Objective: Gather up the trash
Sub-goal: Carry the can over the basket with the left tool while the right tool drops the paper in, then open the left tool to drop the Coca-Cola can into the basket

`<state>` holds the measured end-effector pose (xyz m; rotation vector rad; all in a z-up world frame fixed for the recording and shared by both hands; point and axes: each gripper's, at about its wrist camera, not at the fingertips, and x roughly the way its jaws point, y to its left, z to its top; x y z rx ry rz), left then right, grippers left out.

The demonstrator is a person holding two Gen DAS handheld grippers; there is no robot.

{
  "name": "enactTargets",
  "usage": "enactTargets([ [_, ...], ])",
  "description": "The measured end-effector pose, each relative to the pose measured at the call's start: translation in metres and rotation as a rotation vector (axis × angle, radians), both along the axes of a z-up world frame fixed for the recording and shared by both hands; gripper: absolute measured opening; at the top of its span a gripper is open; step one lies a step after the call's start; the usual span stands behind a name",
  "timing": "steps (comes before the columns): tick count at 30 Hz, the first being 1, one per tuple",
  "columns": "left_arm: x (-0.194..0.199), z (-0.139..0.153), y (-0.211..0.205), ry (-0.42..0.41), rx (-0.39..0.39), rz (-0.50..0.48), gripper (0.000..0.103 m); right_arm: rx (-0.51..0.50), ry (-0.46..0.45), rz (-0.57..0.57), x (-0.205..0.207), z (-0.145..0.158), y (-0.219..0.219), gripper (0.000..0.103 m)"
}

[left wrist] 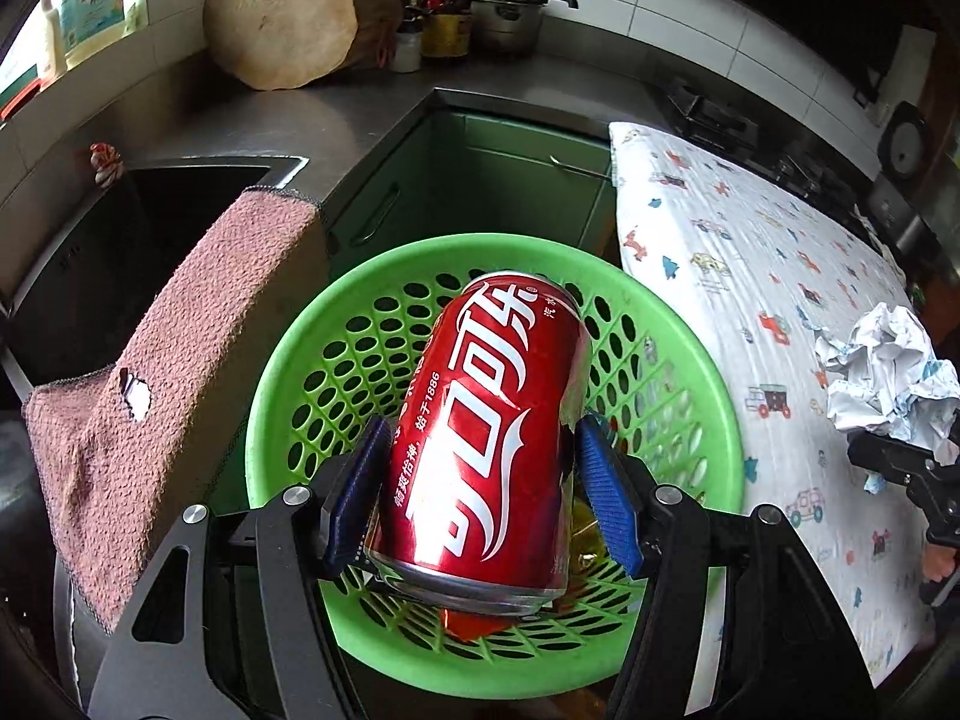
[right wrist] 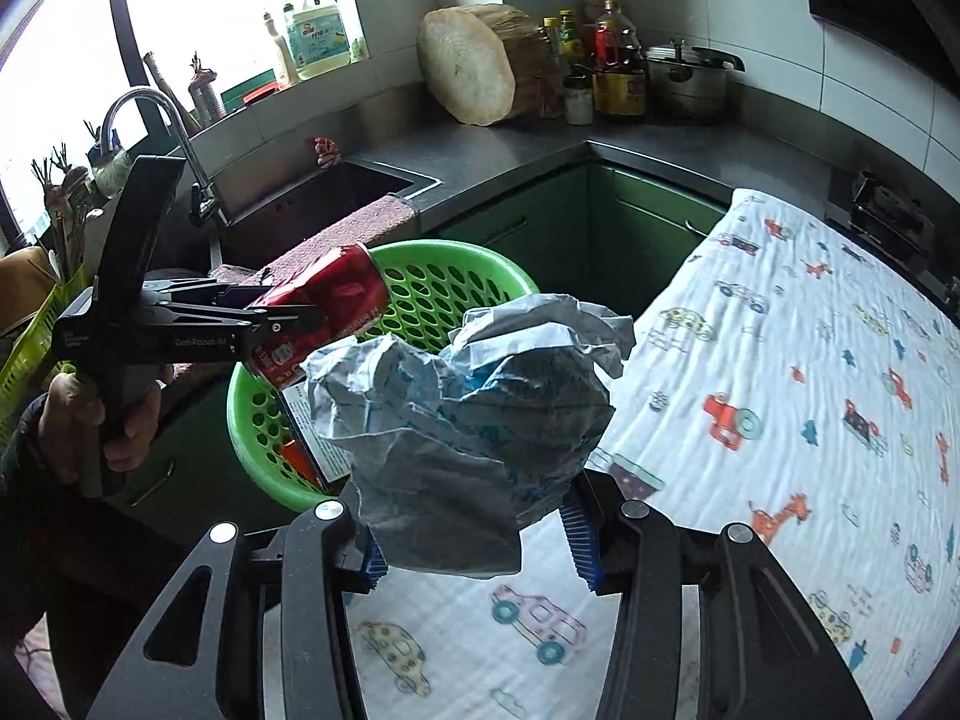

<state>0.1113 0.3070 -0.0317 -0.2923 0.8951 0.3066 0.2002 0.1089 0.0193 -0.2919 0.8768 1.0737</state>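
Observation:
My left gripper (left wrist: 480,480) is shut on a red Coca-Cola can (left wrist: 486,432) and holds it tilted over a green perforated basket (left wrist: 678,360). The can (right wrist: 327,306) and the left gripper (right wrist: 282,315) also show in the right wrist view, above the basket (right wrist: 444,276). My right gripper (right wrist: 474,540) is shut on a crumpled white and blue paper wad (right wrist: 468,396), held above the table edge beside the basket. The wad (left wrist: 888,372) shows at the right in the left wrist view. A box and orange scraps (right wrist: 300,450) lie in the basket.
A table with a cartoon-car printed cloth (right wrist: 780,420) stands right of the basket. A pink towel (left wrist: 168,372) hangs over the sink edge (left wrist: 282,171) on the left. A round wooden block (right wrist: 468,60), bottles and a pot (right wrist: 684,81) stand on the far counter.

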Motion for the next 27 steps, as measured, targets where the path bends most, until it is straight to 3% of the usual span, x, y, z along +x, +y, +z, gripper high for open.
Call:
enactTargets([
  [8, 0.012, -0.009, 0.022, 0.008, -0.012, 0.026, 0.063, -0.005, 0.054, 0.02, -0.007, -0.019, 0.051, 0.047],
  [9, 0.013, -0.01, 0.025, 0.008, -0.013, 0.027, 0.063, -0.003, 0.062, 0.016, -0.007, -0.021, 0.055, 0.051],
  [11, 0.017, -0.012, 0.03, 0.011, -0.016, 0.032, 0.063, 0.006, 0.067, 0.02, -0.009, -0.024, 0.061, 0.072],
  [16, 0.024, -0.014, 0.034, 0.009, -0.016, 0.03, 0.064, 0.006, 0.029, 0.046, -0.019, -0.022, 0.065, 0.076],
  [18, 0.026, -0.017, 0.037, 0.013, -0.027, 0.031, 0.064, 0.01, 0.008, 0.053, -0.021, -0.018, 0.063, 0.085],
  [23, 0.028, -0.02, 0.04, 0.009, -0.04, 0.038, 0.064, 0.015, -0.007, 0.062, -0.026, -0.014, 0.054, 0.088],
  [27, 0.027, -0.019, 0.038, 0.005, -0.044, 0.037, 0.069, 0.011, -0.011, 0.06, -0.028, -0.014, 0.045, 0.088],
])
